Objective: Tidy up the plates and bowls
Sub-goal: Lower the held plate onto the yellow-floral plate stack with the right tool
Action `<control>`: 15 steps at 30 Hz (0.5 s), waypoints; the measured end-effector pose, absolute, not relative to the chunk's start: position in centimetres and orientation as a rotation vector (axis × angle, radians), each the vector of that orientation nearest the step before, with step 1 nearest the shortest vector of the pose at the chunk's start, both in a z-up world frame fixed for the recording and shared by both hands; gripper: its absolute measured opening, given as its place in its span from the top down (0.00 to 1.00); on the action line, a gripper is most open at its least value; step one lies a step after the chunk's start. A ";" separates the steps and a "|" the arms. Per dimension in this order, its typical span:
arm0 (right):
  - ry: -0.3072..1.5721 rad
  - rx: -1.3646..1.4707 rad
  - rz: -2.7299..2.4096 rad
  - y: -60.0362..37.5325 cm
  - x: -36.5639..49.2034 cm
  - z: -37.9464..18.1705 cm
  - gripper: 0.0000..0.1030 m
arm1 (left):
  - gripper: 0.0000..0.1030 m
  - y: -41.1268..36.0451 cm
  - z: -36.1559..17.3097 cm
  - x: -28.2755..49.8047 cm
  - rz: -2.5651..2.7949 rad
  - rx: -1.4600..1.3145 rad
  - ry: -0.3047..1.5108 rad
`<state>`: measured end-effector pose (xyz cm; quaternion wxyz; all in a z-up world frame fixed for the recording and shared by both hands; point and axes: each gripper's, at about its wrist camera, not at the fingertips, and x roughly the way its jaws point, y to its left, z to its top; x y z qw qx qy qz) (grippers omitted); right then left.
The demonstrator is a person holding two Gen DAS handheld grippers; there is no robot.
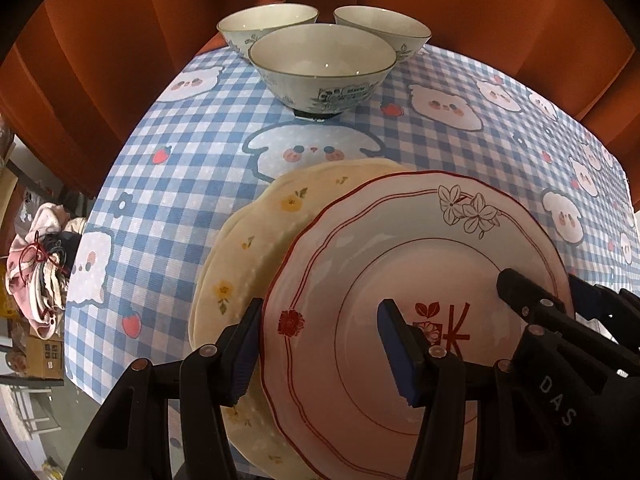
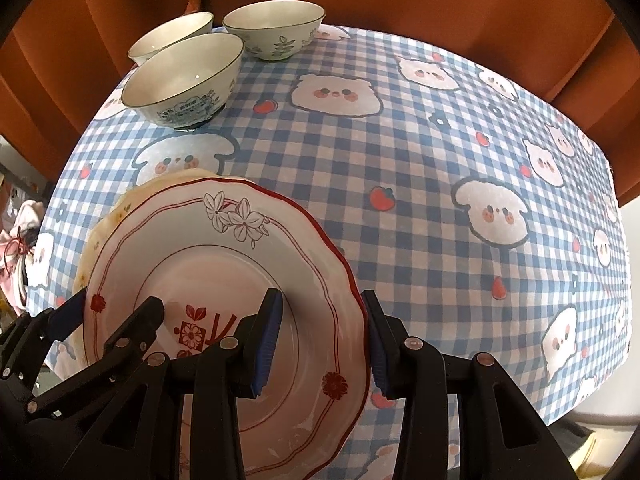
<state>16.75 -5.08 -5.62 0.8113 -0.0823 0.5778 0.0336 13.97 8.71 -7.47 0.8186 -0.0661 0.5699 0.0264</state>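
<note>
A white plate with a scalloped red rim (image 1: pixel 400 240) (image 2: pixel 208 264) hangs between both grippers. My left gripper (image 1: pixel 322 320) is shut on its left rim, one pad under the edge and one on the inner face. My right gripper (image 2: pixel 321 300) is shut on the right rim in the same way. The plate overlaps a cream plate with yellow flowers (image 1: pixel 256 240) (image 2: pixel 102 228) that lies on the table just below and to the left. Three pale bowls stand at the far edge: the nearest bowl (image 1: pixel 320 64) (image 2: pixel 184 80) and two behind it (image 1: pixel 268 24) (image 1: pixel 380 24).
The table wears a blue checked cloth (image 1: pixel 180 152) (image 2: pixel 420 168) with cartoon faces. An orange curtain (image 1: pixel 120 40) hangs behind it. Past the left table edge lie a pink cloth bundle (image 1: pixel 36 264) and cardboard boxes (image 1: pixel 44 356).
</note>
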 end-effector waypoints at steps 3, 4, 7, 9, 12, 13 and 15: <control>1.225 -0.183 0.074 -5.0 16.8 -5.6 0.57 | 0.45 8.8 -7.5 14.0 0.057 -0.148 1.212; 1.225 -0.183 0.073 -5.0 16.8 -5.6 0.57 | 0.45 8.8 -7.5 14.0 0.057 -0.152 1.211; 1.226 -0.175 0.079 -5.0 16.8 -5.5 0.57 | 0.45 9.0 -7.5 13.9 0.054 -0.165 1.207; 1.228 -0.159 0.090 -5.2 16.7 -5.3 0.57 | 0.48 9.0 -7.5 13.9 0.065 -0.166 1.207; 1.211 -0.159 0.073 -5.7 16.1 -4.7 0.57 | 0.48 8.9 -7.5 13.9 0.068 -0.168 1.205; 1.199 -0.166 0.064 -5.8 15.8 -4.5 0.59 | 0.48 8.9 -7.5 13.9 0.066 -0.167 1.204; 1.188 -0.176 0.070 -6.0 15.4 -4.2 0.67 | 0.48 8.9 -7.5 13.9 0.063 -0.165 1.201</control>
